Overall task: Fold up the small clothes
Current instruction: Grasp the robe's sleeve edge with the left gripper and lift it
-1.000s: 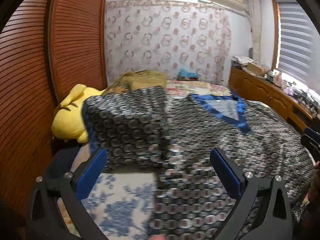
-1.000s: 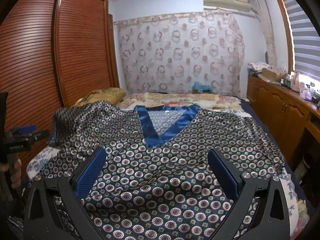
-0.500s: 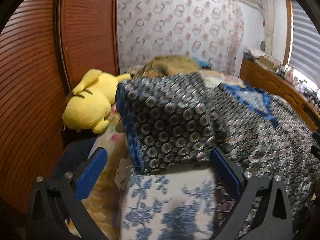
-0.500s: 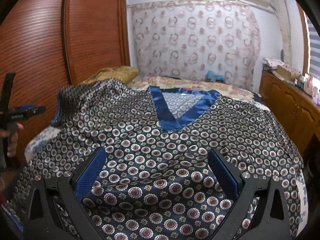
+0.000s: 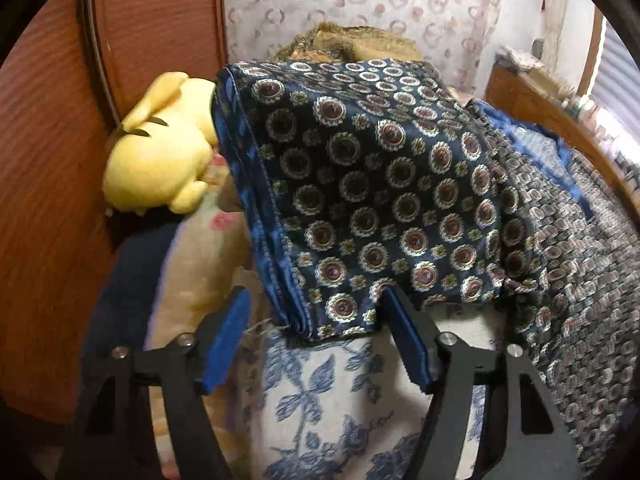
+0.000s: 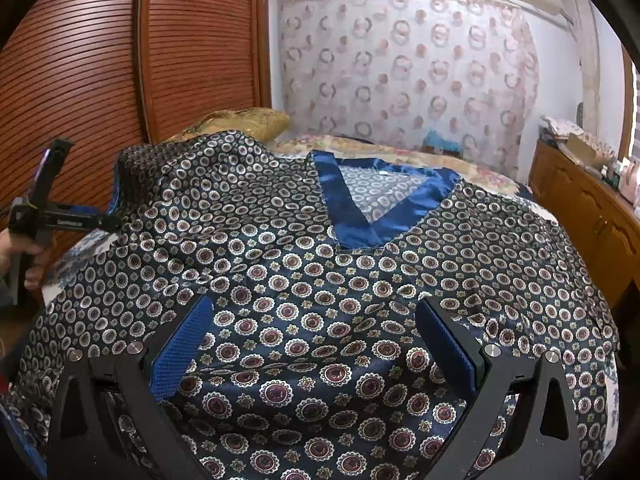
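A dark navy patterned top (image 6: pixel 304 264) with a blue V-neck collar (image 6: pixel 352 216) lies spread face up on the bed. Its left sleeve (image 5: pixel 372 208) hangs in front of me in the left wrist view, blue hem (image 5: pixel 260 216) toward the left. My left gripper (image 5: pixel 316 320) is open, and the sleeve's lower corner sits between its jaws. It also shows in the right wrist view (image 6: pixel 108 220) at the sleeve's edge. My right gripper (image 6: pixel 316 336) is open and empty just above the top's lower body.
A yellow plush toy (image 5: pixel 160 160) lies against the wooden louvred wardrobe (image 5: pixel 52 160) at the left. A blue-flowered white bedsheet (image 5: pixel 328 392) shows under the sleeve. A wooden cabinet (image 6: pixel 588 212) runs along the right of the bed. A gold pillow (image 6: pixel 240 120) sits at the head.
My left gripper has moved left and forward to the sleeve, whose corner now sits between its jaws. My right gripper has moved closer over the top's body.
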Available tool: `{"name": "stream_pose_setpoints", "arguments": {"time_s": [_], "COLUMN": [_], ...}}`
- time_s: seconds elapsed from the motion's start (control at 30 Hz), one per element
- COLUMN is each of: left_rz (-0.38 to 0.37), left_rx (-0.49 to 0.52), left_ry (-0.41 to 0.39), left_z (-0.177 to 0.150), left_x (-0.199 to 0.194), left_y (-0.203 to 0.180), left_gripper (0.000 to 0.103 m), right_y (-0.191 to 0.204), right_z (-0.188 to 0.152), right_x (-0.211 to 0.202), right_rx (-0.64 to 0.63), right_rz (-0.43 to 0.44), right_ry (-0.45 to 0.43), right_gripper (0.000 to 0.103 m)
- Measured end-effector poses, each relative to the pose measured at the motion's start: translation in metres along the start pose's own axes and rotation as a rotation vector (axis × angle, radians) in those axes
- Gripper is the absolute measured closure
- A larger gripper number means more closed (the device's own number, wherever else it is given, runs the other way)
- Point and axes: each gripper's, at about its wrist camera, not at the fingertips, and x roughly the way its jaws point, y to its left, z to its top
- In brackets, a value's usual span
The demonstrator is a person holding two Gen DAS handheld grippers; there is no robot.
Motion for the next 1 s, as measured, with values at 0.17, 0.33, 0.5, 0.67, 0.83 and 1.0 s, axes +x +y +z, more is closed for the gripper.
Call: {"name": "stream_pose_setpoints", "arguments": {"time_s": [0.17, 0.33, 0.5, 0.67, 0.83, 1.0], "left_rz": [-0.034, 0.022, 0.038, -0.013, -0.125, -0.241], "left_rx": [-0.011, -0.01, 0.035, 0.121, 0.233, 0.34], "left_ry": [-0.003, -0.019, -0.087, -0.177, -0.206, -0.186], "left_z": [0.0, 0.003, 0.01, 0.026, 0.048, 0.064], "left_x": [-0.001, -0.009, -0.033, -0.071, -0.085, -0.085], "left_y": [0.002, 0.008, 0.002, -0.029, -0.087, -0.153], "left_gripper": [0.053, 0.1, 0.102, 0.103, 0.103, 0.102], "right_y": [-0.001, -0.003, -0.003, -0.004, -0.004, -0.004], "right_z": [-0.001, -0.001, 0.0, -0.001, -0.001, -0.001], "right_x": [0.0, -0.001, -0.001, -0.002, -0.002, -0.003], "right_rx": [0.008, 0.019, 0.023, 0.023, 0.028, 0.036], "right_rz": [0.008, 0.014, 0.015, 0.014, 0.011, 0.01], "right_ry": [-0.005, -0.013, -0.016, -0.02, -0.025, -0.028], "right_gripper": [0.0, 0.0, 0.0, 0.0, 0.0, 0.0]}}
